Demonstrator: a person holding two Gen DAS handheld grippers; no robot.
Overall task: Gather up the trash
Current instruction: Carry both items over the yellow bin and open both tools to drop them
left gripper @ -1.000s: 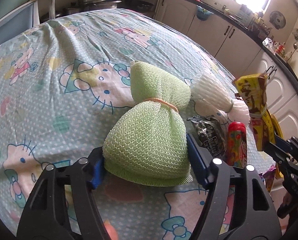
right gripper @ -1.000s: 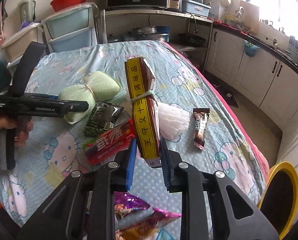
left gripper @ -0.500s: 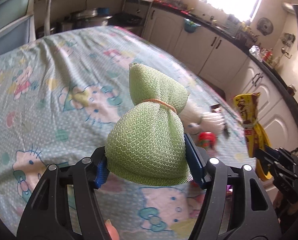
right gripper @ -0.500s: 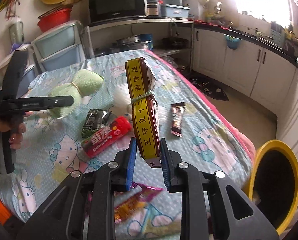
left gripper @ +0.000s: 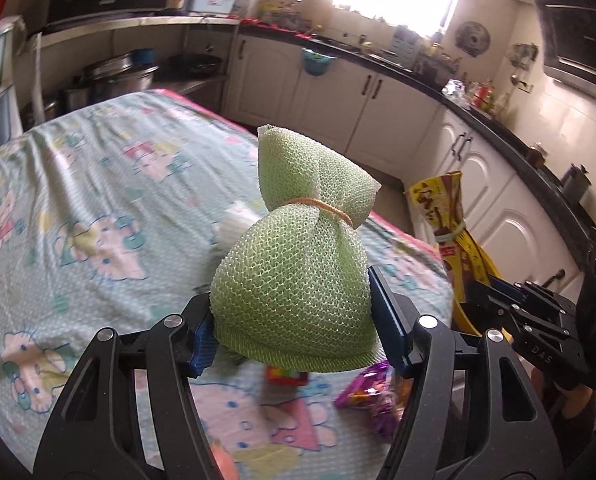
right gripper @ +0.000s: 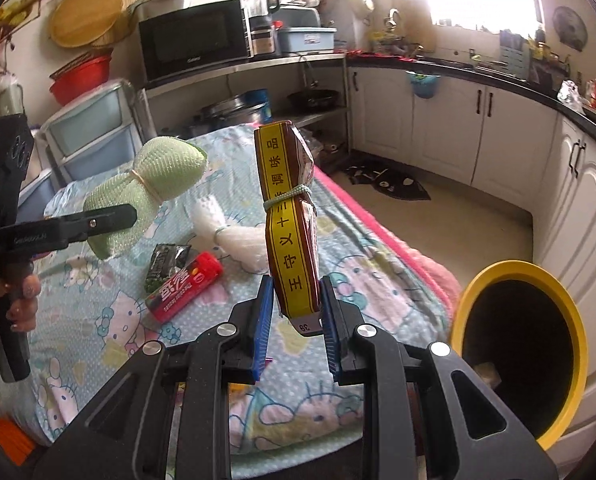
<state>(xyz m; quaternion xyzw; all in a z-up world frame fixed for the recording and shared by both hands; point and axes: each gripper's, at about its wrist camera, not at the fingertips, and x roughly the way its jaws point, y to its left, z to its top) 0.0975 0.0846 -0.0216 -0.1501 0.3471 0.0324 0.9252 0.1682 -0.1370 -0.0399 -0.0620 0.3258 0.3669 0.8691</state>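
Green mesh bundle (left gripper: 293, 280) and yellow packet (right gripper: 291, 240): one per tongs.

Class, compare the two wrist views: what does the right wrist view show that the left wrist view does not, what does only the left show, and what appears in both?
Only the right wrist view shows the yellow bin beside the table, the red tube and the dark wrapper.

Only the left wrist view shows the purple wrappers near the table edge.

Both show the green mesh bundle in the left gripper, the yellow-brown packet in the right gripper, and the white mesh bundle.
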